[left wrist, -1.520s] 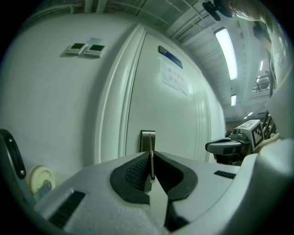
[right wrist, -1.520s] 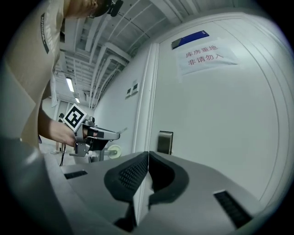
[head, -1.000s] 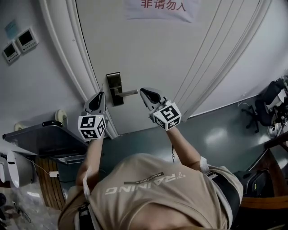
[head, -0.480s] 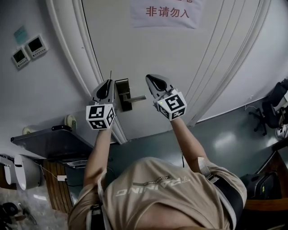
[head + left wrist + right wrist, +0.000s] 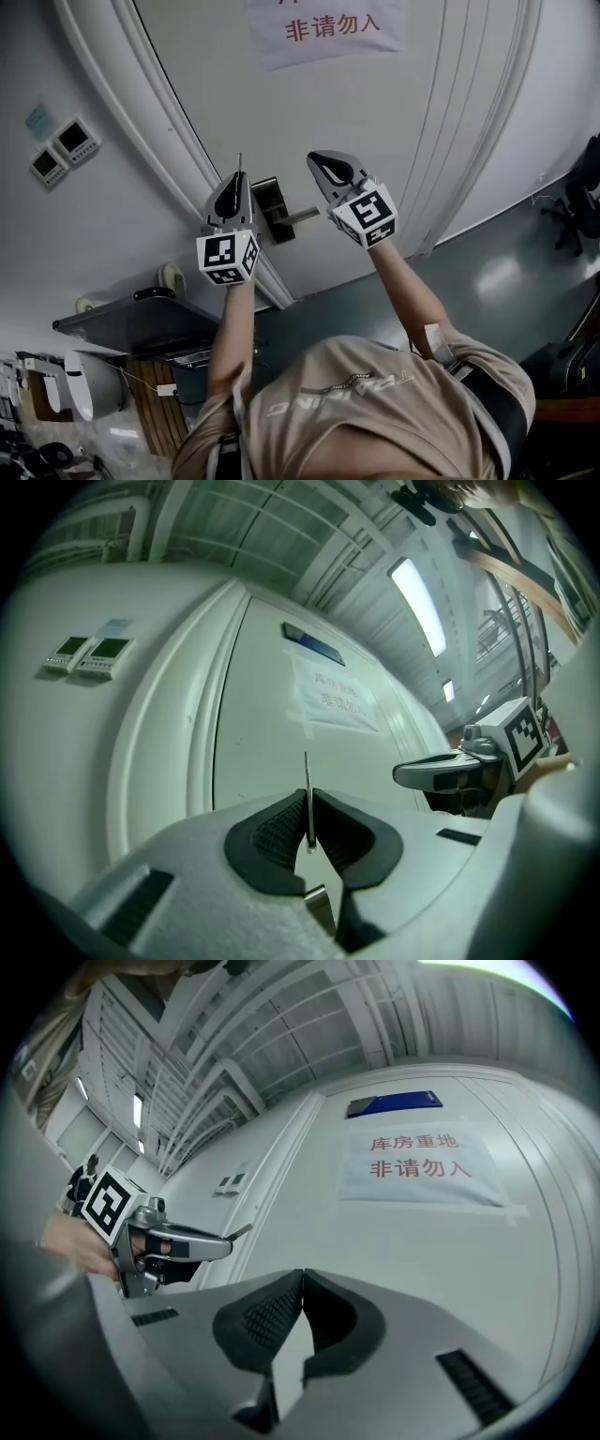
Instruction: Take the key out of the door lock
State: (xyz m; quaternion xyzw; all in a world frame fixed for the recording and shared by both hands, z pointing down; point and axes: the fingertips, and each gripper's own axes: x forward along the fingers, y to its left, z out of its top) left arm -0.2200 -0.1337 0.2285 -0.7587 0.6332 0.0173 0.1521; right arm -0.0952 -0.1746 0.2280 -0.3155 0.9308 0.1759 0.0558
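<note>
A thin metal key [image 5: 307, 794] stands edge-on between the pads of my left gripper [image 5: 307, 806], which is shut on it. Its blade [image 5: 239, 162] pokes up past the tips. In the head view the left gripper [image 5: 236, 180] hangs just left of the dark lock plate [image 5: 272, 211] and its lever handle [image 5: 302, 217], with the key clear of the lock. My right gripper [image 5: 315, 159] is up to the right of the handle. In its own view its jaws [image 5: 302, 1283] are shut with nothing between them.
The white door [image 5: 394, 141] carries a paper sign [image 5: 328, 26] with red characters. Two wall panels [image 5: 58, 150] sit left of the door frame. A dark shelf [image 5: 141, 323] is at lower left. An office chair [image 5: 586, 187] stands at the right edge.
Both grippers have risen together in front of the door, the left one still gripping the key. The lock plate now sits between and slightly below their tips.
</note>
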